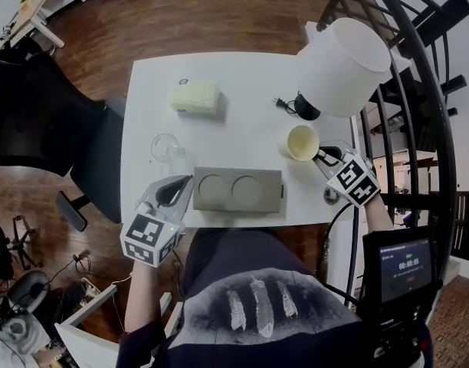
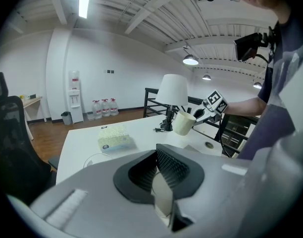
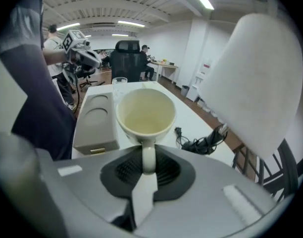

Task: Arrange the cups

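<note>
Cup (image 1: 303, 142) above white tbl (image 1: 242, 125); wood flr (image 1: 219, 14)

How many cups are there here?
2. A cream mug, held by its handle in the right tool; a clear glass standing on the table near the left tool. None seem hidden.

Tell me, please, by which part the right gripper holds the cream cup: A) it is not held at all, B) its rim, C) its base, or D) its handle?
D: in the right gripper view the right gripper is closed on the cream cup by its handle, with the open bowl just ahead of the jaws.
</note>
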A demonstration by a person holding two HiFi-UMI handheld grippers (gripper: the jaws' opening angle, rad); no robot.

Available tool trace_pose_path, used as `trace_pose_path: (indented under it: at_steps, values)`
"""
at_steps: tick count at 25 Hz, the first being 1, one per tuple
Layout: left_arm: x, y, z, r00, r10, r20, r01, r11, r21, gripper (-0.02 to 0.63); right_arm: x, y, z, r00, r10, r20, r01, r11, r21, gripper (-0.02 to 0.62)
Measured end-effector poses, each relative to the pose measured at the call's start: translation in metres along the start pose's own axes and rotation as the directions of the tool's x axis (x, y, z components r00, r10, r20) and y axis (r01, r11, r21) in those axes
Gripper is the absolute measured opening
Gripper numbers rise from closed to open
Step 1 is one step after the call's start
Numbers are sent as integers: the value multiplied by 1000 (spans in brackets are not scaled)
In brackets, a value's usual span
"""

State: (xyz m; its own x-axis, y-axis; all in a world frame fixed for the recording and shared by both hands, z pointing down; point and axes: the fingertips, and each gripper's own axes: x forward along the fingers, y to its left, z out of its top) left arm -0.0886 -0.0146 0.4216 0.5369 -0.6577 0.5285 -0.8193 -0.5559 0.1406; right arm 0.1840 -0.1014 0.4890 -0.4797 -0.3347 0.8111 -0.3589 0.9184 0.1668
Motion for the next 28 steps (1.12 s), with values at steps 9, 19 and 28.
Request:
trace_pose_path:
  at_steps: [9, 19, 28]
  values:
    - [-26, 6, -22, 999, 3, 35, -2, 999, -33, 15, -41, 54, 90, 990, 94, 104, -78, 986, -147, 37]
    - [-33, 11, -29, 999, 21, 30, -20, 999, -48, 15, -35, 84, 108, 980, 186, 67, -166, 959, -230, 37]
    - [-34, 11, -31, 1000, 17, 23, -16, 999, -48, 15, -12, 115, 93, 966, 257, 6, -249, 942, -225, 37]
